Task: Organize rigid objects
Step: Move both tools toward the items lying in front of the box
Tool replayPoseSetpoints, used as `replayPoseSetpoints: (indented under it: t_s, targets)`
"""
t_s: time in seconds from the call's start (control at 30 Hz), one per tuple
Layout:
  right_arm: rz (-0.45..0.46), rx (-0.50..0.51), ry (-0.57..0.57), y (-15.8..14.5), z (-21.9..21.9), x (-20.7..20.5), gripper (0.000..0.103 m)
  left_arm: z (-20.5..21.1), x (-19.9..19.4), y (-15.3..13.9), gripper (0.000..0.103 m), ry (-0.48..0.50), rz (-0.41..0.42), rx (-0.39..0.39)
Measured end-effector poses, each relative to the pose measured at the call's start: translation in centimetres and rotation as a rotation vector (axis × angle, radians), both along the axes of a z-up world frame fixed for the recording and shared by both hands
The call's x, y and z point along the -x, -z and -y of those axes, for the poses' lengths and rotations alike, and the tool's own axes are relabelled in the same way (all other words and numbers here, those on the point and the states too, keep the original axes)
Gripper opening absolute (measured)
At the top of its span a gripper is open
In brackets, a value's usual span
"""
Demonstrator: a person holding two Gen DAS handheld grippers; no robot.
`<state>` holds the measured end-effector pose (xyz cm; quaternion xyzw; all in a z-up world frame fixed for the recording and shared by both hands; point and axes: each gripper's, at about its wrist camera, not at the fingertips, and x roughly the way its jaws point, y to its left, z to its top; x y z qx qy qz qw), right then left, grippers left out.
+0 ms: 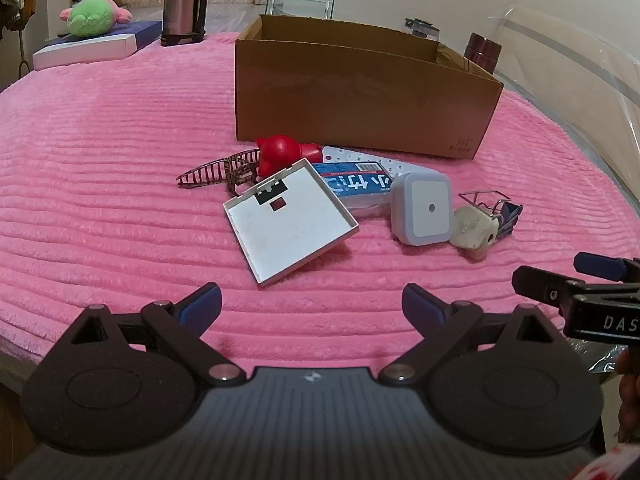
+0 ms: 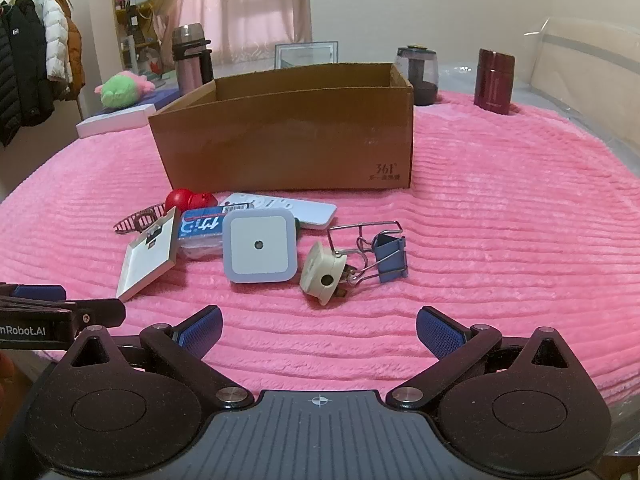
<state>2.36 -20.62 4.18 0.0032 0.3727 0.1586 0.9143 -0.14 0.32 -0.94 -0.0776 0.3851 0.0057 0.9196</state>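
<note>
Blue pads: the left gripper (image 1: 311,307) had its jaws spread wide with nothing between them, hovering low over the pink ribbed blanket (image 1: 120,168); the right gripper (image 2: 319,330) was likewise spread and empty.
Gripper spacing: the two grippers hung side by side at the near edge of the blanket, each showing in the other's view, both short of the pile.
Nearest to left jaws: a white square tray (image 1: 290,222) lay tilted, one edge propped on the things behind it.
Nearest to right jaws: a cream plug adapter (image 2: 323,274) rested against the wire arms of a blue binder clip (image 2: 390,258), with a square night light (image 2: 260,245) just beside it.
Rest of pile: a blue-labelled packet (image 2: 202,232), a white perforated strip (image 2: 296,210), a red toy (image 1: 280,154) and a striped hair clip (image 1: 218,170) lay crowded together, touching or overlapping.
Destination: an open cardboard box (image 2: 288,140) stood just behind the pile; from these views its floor was hidden, so its contents could not be told.
Step in hand: judging by the whole pile on the blanket and both jaws empty, this looked like the approach before a first pick.
Next move: probably an advance onto an outer item such as the adapter or tray, closing across a firm edge, since the tangled clip wires could drag a neighbour along.
</note>
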Motion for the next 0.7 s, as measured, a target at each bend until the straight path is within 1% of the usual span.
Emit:
replayPoseSetpoints:
  t_s: [0.5, 0.7]
  targets:
    - [-0.001, -0.002, 0.001, 0.3, -0.1, -0.1, 0.101, -0.2, -0.4, 0.3, 0.095, -0.004, -0.011, 0.007]
    - [0.01, 0.018, -0.003, 0.8, -0.7, -0.4, 0.1, -0.8, -1.2, 0.5, 0.095, -0.013, -0.012, 0.016]
